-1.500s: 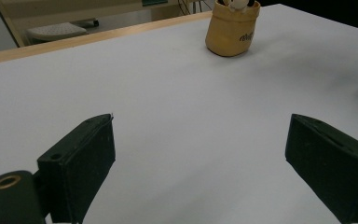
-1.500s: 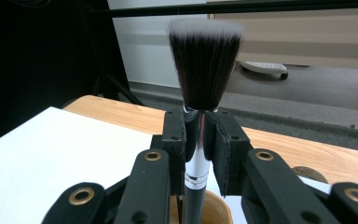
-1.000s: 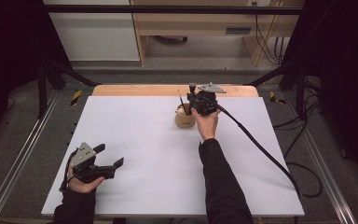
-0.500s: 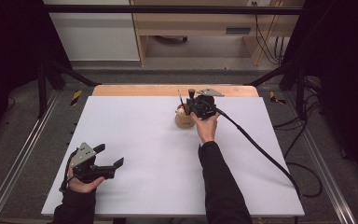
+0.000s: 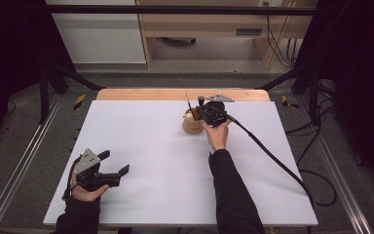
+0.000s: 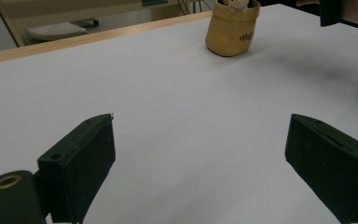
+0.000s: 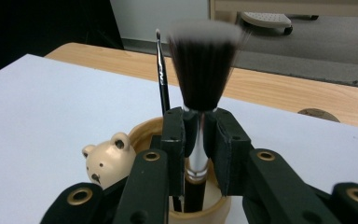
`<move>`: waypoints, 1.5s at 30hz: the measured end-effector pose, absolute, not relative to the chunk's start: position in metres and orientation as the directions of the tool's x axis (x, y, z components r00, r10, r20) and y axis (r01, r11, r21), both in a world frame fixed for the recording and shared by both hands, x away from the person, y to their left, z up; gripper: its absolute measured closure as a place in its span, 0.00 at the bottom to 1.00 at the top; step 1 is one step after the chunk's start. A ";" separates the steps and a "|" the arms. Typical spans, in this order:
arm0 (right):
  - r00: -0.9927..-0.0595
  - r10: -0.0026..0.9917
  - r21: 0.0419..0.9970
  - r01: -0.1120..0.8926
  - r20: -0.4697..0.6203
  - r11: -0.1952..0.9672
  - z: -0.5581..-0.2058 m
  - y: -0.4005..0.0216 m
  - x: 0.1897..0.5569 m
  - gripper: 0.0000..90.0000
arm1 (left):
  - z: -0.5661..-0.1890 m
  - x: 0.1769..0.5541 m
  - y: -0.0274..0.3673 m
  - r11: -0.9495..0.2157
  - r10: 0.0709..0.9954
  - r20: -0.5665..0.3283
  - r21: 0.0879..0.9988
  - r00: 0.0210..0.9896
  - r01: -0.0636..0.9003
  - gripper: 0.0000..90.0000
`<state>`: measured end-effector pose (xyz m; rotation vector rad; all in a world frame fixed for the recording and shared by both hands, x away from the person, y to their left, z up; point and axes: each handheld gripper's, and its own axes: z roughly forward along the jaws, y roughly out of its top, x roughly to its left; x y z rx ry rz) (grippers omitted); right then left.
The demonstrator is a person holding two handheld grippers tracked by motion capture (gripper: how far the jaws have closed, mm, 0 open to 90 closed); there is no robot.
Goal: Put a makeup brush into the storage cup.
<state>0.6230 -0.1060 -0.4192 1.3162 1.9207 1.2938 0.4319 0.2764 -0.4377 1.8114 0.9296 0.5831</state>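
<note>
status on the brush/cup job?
Done: a thin brush stands in the tan cup. In hand: the right gripper is clamped on the big makeup brush, upright over the cup's mouth. Left: letting go of it and backing away. The left gripper sits open near the table's front corner.

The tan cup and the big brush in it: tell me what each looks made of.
Tan cup: looks like soft matte fabric or leather, with a rolled rim and slumped sides; can't tell which. Big brush: dense dark bristles with pale tips, shiny metal ferrule, glossy black handle, likely plastic or lacquered wood.
</note>
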 end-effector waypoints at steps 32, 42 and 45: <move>-0.584 0.805 0.909 0.385 0.107 0.159 -0.387 -0.144 0.538 0.39 | -0.437 0.431 0.275 -0.232 0.805 -0.015 0.912 0.593 0.339 0.08; -0.603 0.794 0.924 0.343 0.076 0.172 -0.385 -0.156 0.512 0.20 | -0.437 0.431 0.274 -0.234 0.805 -0.015 0.910 0.593 0.341 0.08; -0.613 0.787 0.929 0.331 0.076 0.168 -0.384 -0.160 0.504 0.18 | -0.437 0.431 0.274 -0.234 0.806 -0.015 0.911 0.592 0.341 0.08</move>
